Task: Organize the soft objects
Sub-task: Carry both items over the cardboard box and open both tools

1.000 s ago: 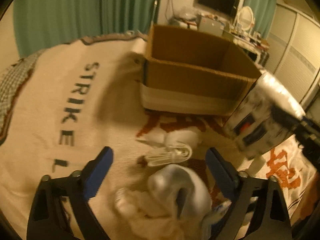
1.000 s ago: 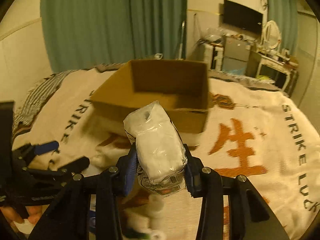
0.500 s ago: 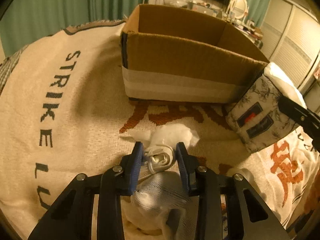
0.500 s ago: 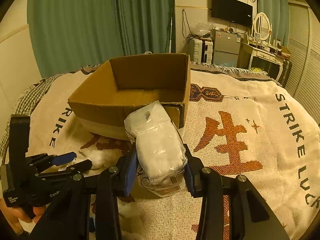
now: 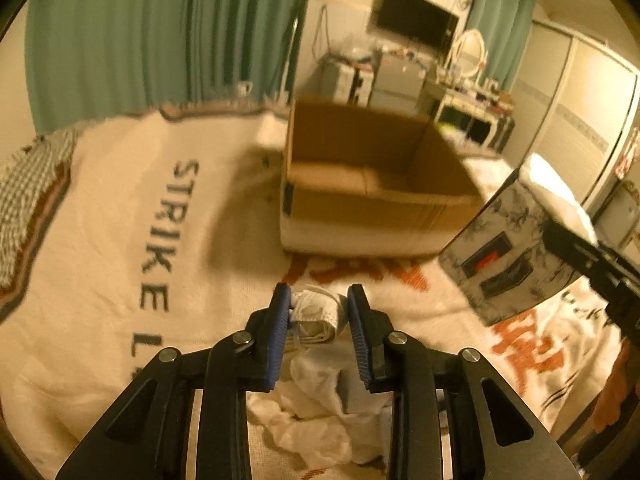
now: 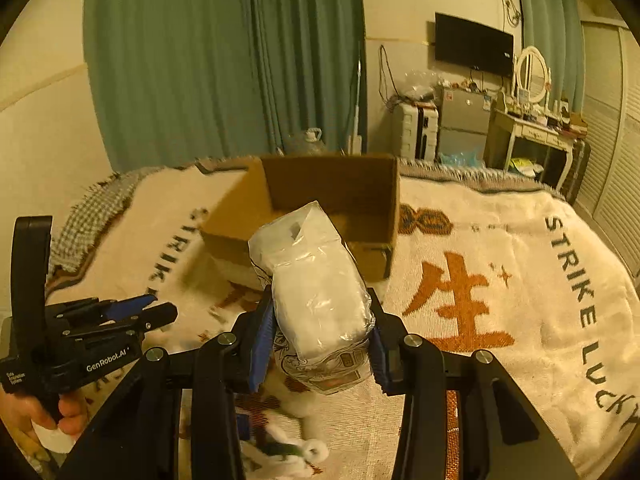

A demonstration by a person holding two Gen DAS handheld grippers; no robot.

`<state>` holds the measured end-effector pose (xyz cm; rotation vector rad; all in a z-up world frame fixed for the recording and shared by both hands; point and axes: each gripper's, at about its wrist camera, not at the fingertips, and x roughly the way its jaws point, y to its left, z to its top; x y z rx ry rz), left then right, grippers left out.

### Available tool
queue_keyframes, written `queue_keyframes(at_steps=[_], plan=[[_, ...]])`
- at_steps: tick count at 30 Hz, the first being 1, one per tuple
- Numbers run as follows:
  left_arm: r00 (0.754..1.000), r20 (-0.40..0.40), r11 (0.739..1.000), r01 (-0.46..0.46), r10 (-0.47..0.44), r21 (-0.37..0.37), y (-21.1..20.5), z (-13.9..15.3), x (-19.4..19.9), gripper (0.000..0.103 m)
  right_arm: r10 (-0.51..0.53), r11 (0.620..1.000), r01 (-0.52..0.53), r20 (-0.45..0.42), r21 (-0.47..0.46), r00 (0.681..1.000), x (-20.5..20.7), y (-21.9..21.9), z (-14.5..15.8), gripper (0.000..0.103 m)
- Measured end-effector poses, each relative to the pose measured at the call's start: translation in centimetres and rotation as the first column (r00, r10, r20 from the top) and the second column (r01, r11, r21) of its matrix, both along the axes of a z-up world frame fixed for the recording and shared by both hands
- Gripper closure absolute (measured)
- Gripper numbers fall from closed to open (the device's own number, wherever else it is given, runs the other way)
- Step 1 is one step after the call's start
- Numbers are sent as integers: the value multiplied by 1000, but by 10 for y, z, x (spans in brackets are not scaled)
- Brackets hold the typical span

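A white rolled cloth (image 5: 316, 316) is held between the blue-padded jaws of the left gripper (image 5: 319, 312), lifted above the cream blanket (image 5: 120, 280) that covers the bed; the jaws are closed against its sides. Beneath that gripper, a heap of crumpled white soft items (image 5: 320, 420) is seen lying on the blanket near its front edge. A plastic-wrapped tissue pack (image 6: 320, 304), white on top with a printed pattern on its lower side, is clamped upright between the jaws of the right gripper (image 6: 322, 320) and is carried in the air in front of the cardboard box (image 6: 332, 196). The same pack (image 5: 516, 248) is visible in the left wrist view, to the right of the box (image 5: 372, 184) and clear of it. The box is set open-topped toward the middle of the bed, nearer its far edge, and its floor appears bare. The lettering "STRIKE" and orange characters (image 6: 456, 300) are woven into the blanket. More small white items (image 6: 296, 452) are seen on the blanket under the right gripper, blurred. Green curtains (image 6: 224, 60) hang behind the bed.
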<state>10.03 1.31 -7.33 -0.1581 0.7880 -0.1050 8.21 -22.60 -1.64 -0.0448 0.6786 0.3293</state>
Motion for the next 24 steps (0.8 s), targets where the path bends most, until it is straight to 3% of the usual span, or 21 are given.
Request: queue_keyframes(at_steps=[8, 14, 18, 24], plan=[[986, 156, 998, 64, -64, 3, -15, 72, 14, 75, 32, 998, -39, 129, 53, 991, 1, 9, 73, 63], [973, 203, 994, 101, -109, 49, -28, 84, 66, 75, 29, 995, -45, 175, 89, 984, 47, 8, 105, 63], [977, 173, 992, 111, -121, 68, -32, 61, 114, 75, 28, 995, -43, 153, 95, 988, 94, 11, 95, 63], [984, 122, 986, 117, -132, 119, -39, 17, 155, 74, 21, 995, -26, 50, 91, 999, 155, 13, 40, 62]])
